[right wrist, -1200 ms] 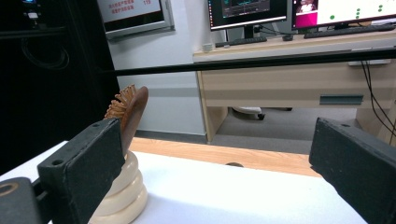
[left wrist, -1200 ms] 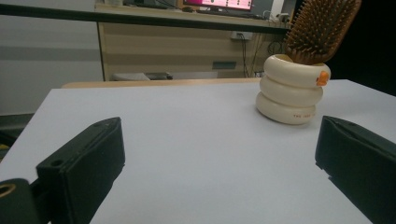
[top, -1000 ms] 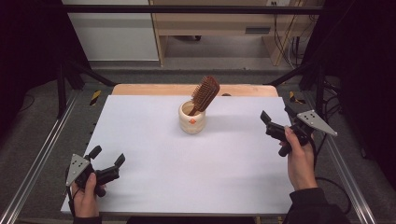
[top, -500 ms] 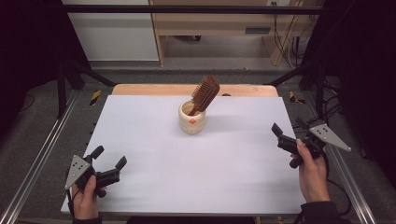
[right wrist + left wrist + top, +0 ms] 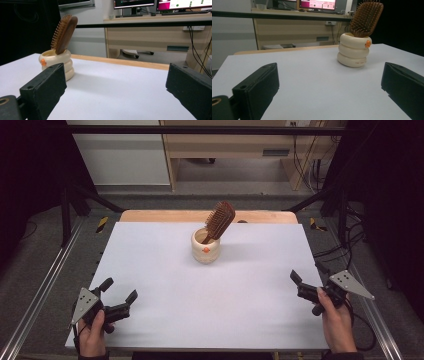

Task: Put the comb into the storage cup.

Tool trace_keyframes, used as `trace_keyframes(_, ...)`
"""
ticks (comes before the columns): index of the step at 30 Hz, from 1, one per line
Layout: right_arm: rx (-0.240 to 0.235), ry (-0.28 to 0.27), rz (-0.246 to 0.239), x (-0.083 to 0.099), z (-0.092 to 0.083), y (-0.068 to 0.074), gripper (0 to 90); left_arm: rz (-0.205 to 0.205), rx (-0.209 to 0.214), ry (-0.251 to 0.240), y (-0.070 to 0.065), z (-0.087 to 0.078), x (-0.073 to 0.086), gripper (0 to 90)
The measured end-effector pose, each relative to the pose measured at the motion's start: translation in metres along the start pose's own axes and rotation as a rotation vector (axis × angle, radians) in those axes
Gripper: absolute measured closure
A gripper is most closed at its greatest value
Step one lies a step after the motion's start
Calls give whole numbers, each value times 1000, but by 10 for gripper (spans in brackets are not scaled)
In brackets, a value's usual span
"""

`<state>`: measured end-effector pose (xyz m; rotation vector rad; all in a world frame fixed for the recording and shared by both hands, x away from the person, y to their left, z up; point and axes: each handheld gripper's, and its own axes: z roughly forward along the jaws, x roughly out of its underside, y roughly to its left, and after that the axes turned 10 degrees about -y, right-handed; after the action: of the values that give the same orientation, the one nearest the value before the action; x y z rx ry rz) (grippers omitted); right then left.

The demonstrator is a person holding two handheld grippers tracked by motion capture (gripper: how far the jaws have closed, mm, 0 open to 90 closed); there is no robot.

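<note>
The stiff, light wooden hairbrush (image 5: pixel 220 220) leaning in the ceramic cup (image 5: pixel 205 246) at the worktop's (image 5: pixel 250 290) far middle is best taken by its head edges, while both the left gripper (image 5: pixel 119 296) and right gripper (image 5: pixel 308 279) have fingers apart, holding nothing.

The left gripper (image 5: pixel 119 296) sits low at the near left, jaws wide apart and empty. The right gripper (image 5: pixel 309 279) sits near the right edge, likewise spread and empty.

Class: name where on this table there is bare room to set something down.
Bare white table lies between the left gripper and right gripper, in front of the cream holder. Only the holder with its hairbrush occupies the far middle.
</note>
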<state>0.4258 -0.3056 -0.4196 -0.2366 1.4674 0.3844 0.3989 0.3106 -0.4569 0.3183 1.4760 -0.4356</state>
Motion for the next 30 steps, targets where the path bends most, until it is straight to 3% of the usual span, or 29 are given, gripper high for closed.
trace_keyframes(3,-11,11,20,9,-5,1,27,4,0,12,-2,-1,2,17)
trace_keyframes(11,-41,17,15,24,-13,11,28,6,5,8,-3,-3,2,16)
trace_keyframes(20,-99,30,11,39,-9,25,28,15,32,0,-6,-3,0,16)
trace_keyframes(25,-130,43,-10,42,-3,35,29,7,36,-5,-5,-3,0,16)
trace_keyframes(30,-130,40,-48,47,2,45,21,9,39,-23,-5,-4,-1,16)
